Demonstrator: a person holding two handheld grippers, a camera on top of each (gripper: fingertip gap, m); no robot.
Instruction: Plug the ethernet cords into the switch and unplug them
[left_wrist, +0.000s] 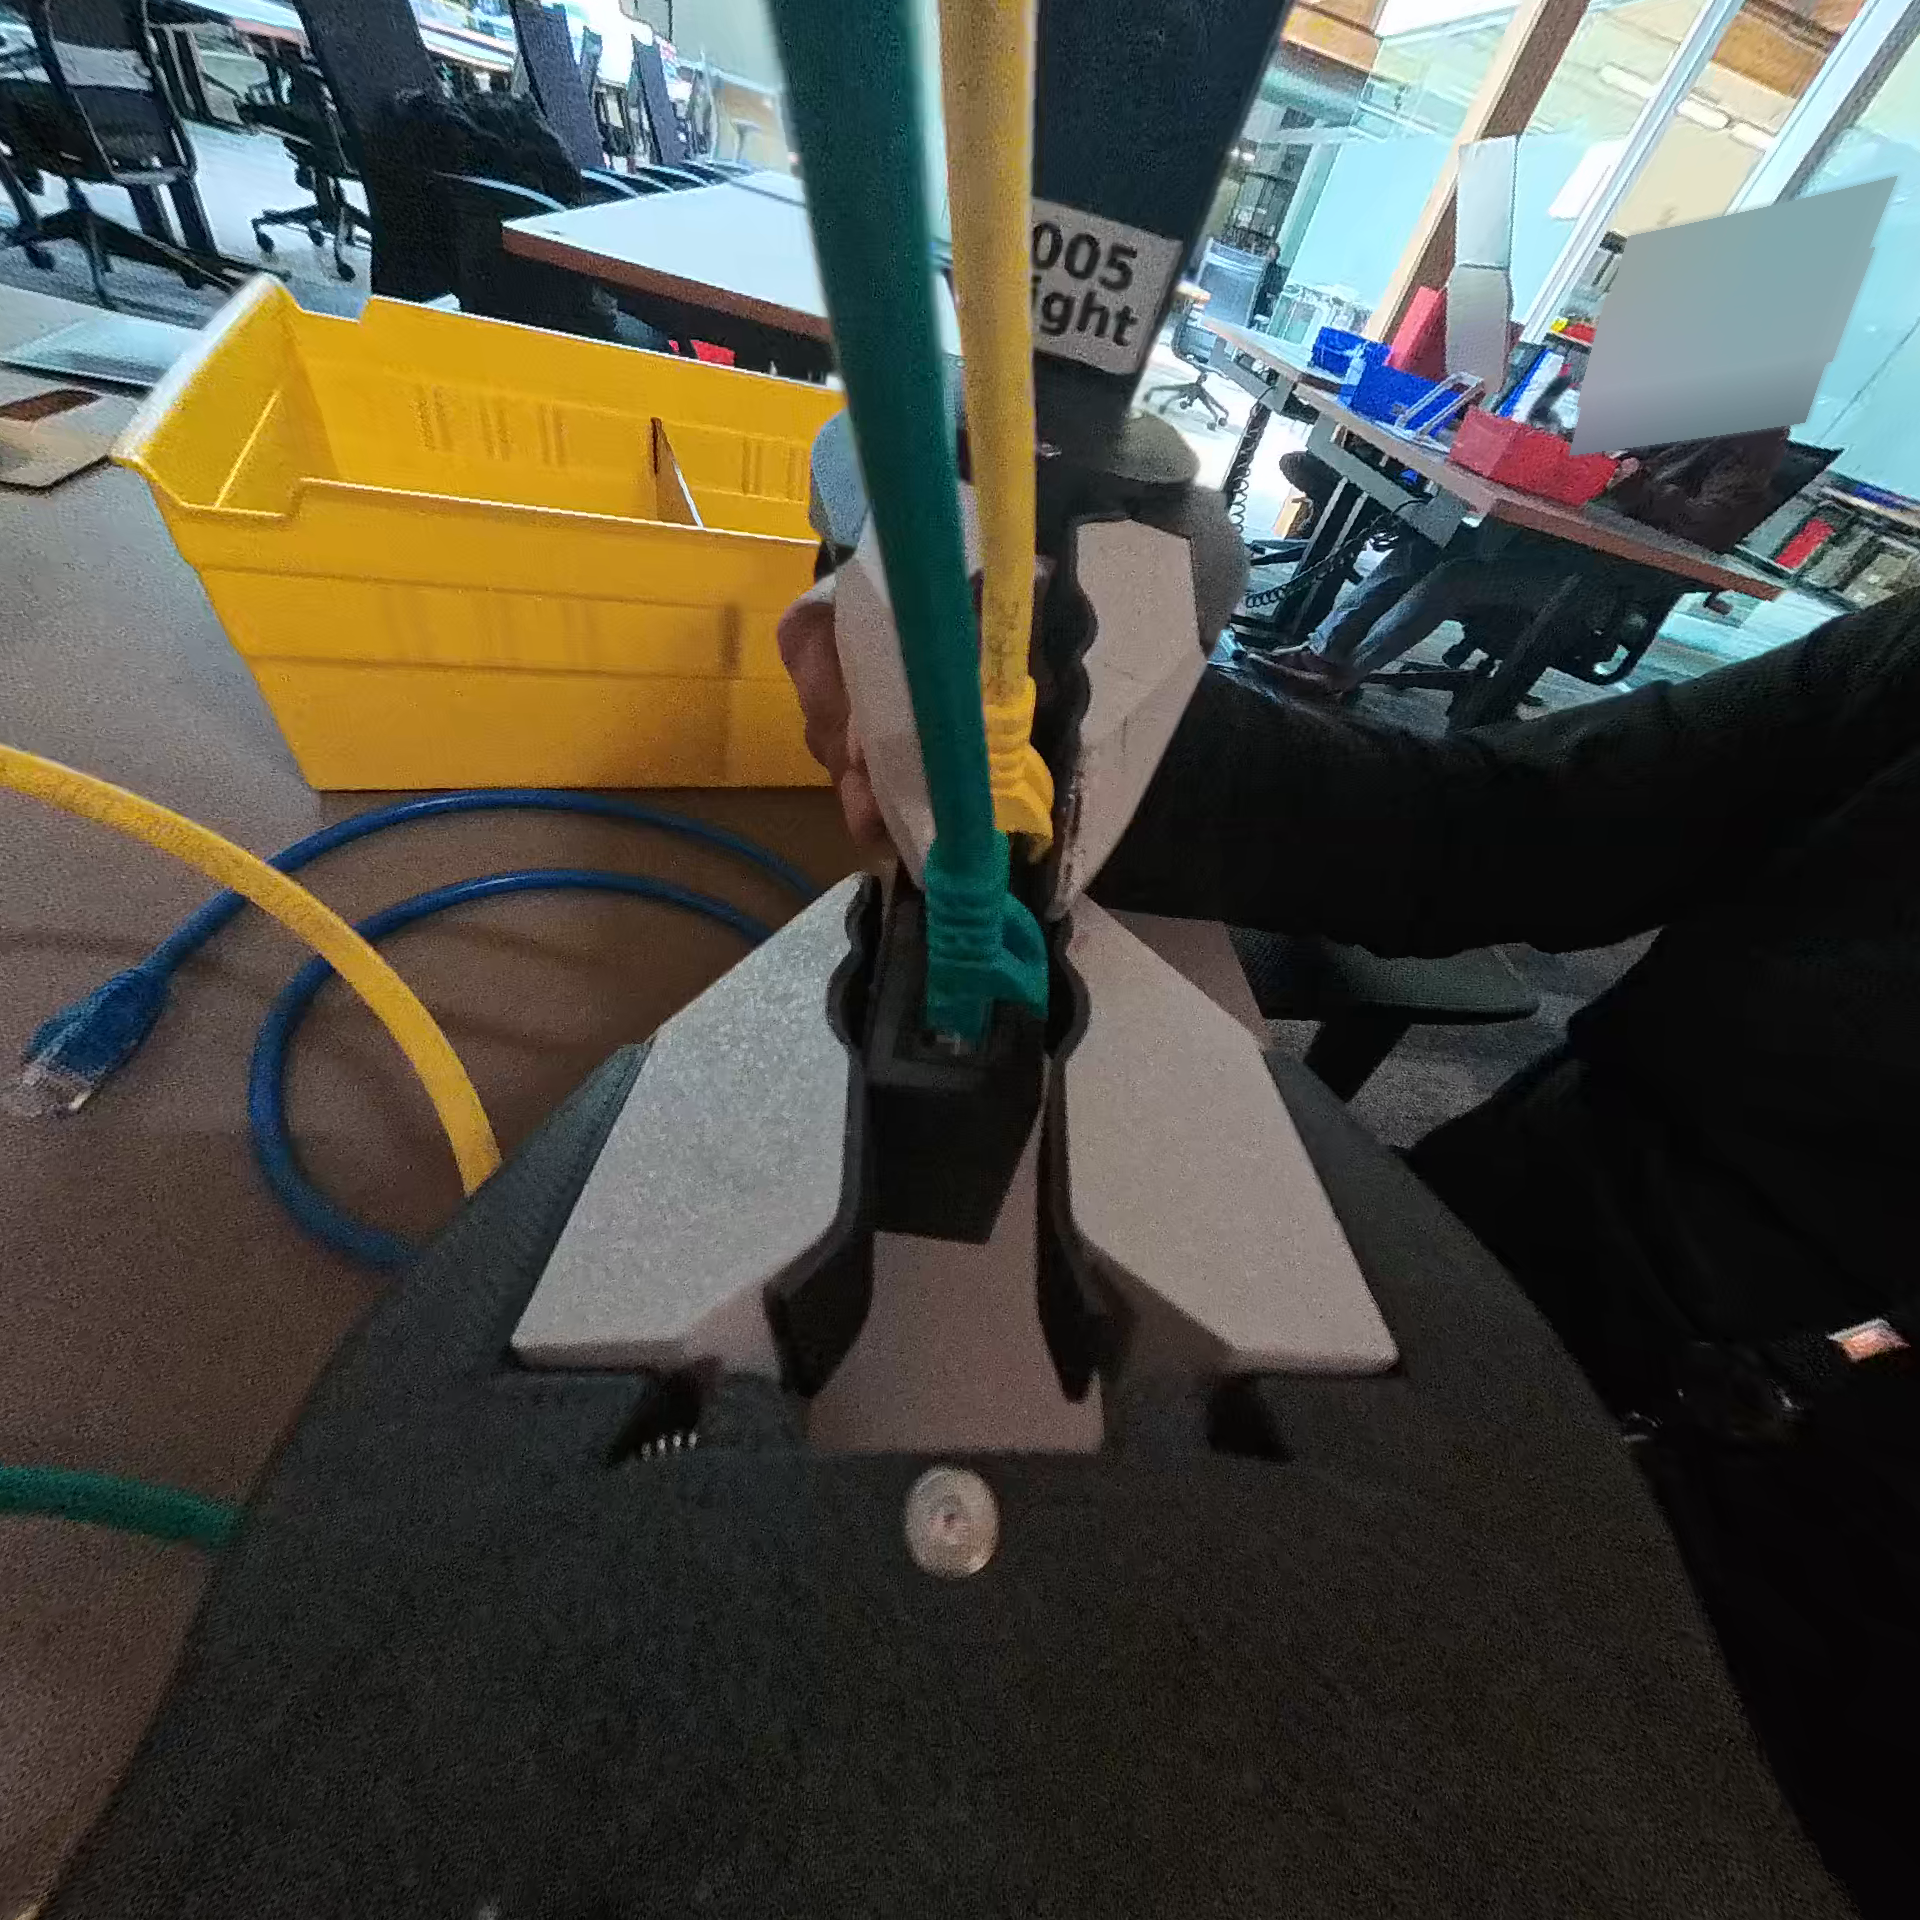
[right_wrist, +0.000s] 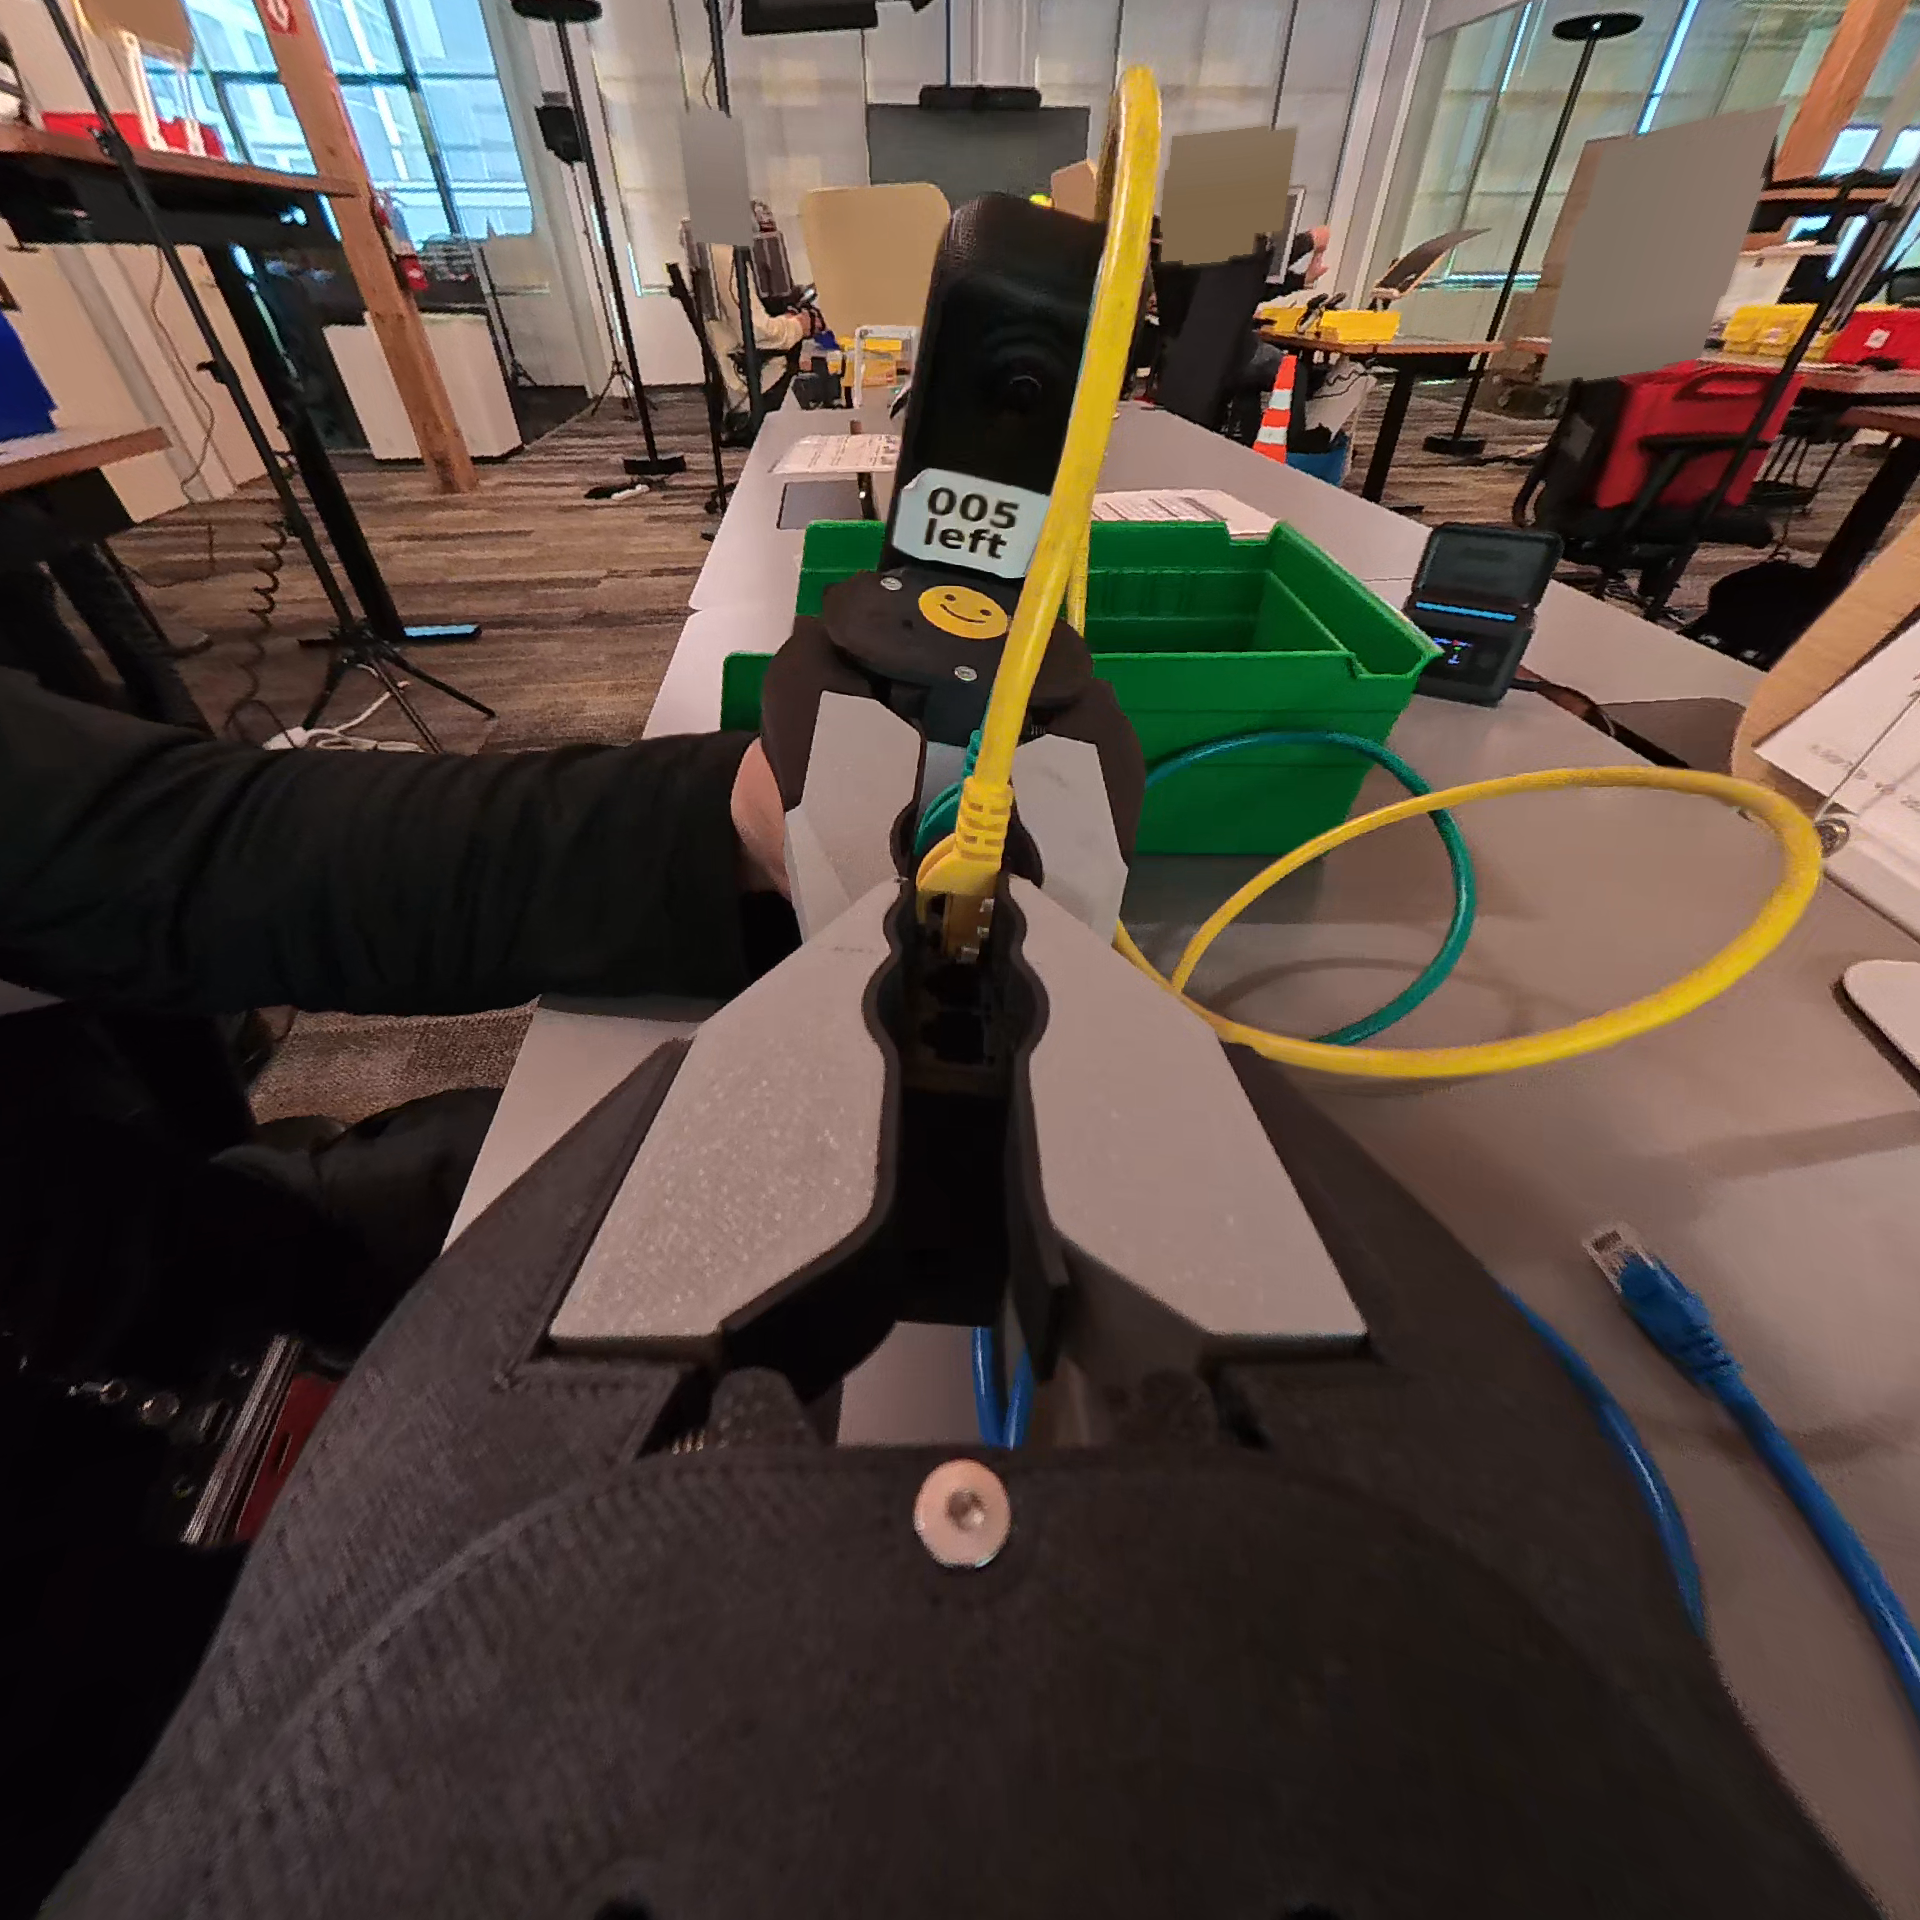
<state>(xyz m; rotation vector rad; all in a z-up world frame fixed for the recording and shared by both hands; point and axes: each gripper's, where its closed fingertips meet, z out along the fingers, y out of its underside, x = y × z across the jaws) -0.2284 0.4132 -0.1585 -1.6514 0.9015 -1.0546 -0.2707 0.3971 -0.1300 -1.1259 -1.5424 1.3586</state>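
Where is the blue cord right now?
The blue cord lies loose and unplugged on the table. In the left wrist view it coils left of the left hand-held gripper, in front of the yellow bin.

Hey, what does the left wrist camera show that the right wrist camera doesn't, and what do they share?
Only the left wrist view shows the yellow bin and the green plug seated in the switch. Only the right wrist view shows the green bin and the yellow cord's loop on the table. Both show the switch clamped between the left gripper and the right gripper, plus the yellow plug and loose blue cord.
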